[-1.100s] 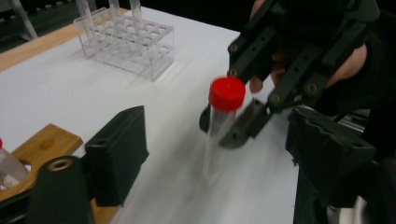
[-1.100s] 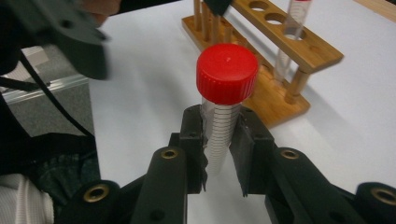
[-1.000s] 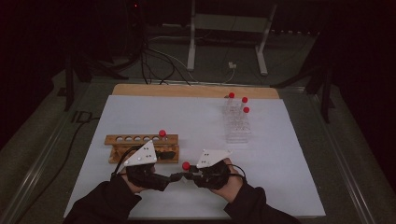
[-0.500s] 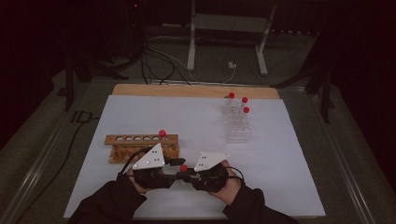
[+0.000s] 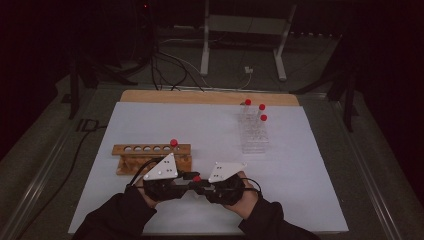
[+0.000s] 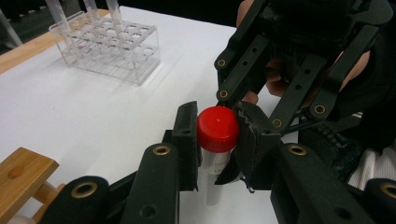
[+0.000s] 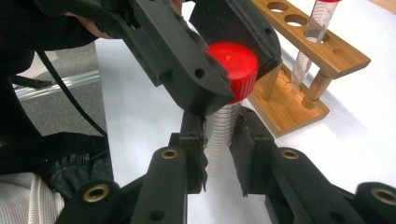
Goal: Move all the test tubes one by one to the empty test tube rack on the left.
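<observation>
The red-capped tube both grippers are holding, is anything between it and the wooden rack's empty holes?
Nothing visible blocks it. The tube is held between the left gripper and right gripper, just in front of the wooden rack. One rack hole holds a tube; the others look open.

Dark room; grey floor (image 5: 45,150); white metal stand (image 5: 245,30) beyond; cables (image 5: 165,65) trailing.

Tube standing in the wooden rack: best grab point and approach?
Take the tube just under its red cap, coming from above or the table's near side. It stands upright in the wooden rack, so the top clears the holes while the rack hides the lower body.
</observation>
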`<state>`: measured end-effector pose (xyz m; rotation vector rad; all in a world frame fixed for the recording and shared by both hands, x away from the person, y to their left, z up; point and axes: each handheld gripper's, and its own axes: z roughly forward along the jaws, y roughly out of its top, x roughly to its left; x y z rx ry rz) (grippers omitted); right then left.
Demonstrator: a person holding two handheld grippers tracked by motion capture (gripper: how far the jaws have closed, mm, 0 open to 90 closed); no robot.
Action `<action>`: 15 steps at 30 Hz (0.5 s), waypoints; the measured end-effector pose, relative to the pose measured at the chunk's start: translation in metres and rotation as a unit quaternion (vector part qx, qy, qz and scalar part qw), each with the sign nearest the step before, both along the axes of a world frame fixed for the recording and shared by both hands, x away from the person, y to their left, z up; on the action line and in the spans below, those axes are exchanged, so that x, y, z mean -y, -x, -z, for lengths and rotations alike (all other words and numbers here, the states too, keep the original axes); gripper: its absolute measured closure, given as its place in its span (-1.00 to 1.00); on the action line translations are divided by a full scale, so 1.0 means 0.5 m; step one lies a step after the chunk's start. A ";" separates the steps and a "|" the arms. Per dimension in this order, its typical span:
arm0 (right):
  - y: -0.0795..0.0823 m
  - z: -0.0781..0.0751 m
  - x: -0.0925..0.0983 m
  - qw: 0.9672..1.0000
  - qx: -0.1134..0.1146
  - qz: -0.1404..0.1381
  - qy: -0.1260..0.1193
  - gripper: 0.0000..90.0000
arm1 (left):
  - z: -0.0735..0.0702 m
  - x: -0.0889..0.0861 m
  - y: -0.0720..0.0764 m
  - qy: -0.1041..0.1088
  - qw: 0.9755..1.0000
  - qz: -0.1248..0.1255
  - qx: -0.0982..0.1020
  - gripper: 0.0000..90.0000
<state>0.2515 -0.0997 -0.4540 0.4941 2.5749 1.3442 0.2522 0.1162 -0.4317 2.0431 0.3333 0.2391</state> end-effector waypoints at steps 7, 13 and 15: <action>0.000 -0.004 0.005 1.000 0.000 0.000 -0.015 0.45 | -0.014 -0.011 -0.002 0.000 1.000 -0.007 0.004 0.60; 0.000 -0.013 0.020 1.000 0.010 0.014 -0.024 0.18 | -0.027 -0.038 -0.007 0.000 1.000 -0.029 0.013 0.60; -0.002 -0.017 0.026 0.999 0.012 0.019 -0.029 0.10 | -0.031 -0.048 -0.010 -0.002 0.999 -0.037 0.014 0.60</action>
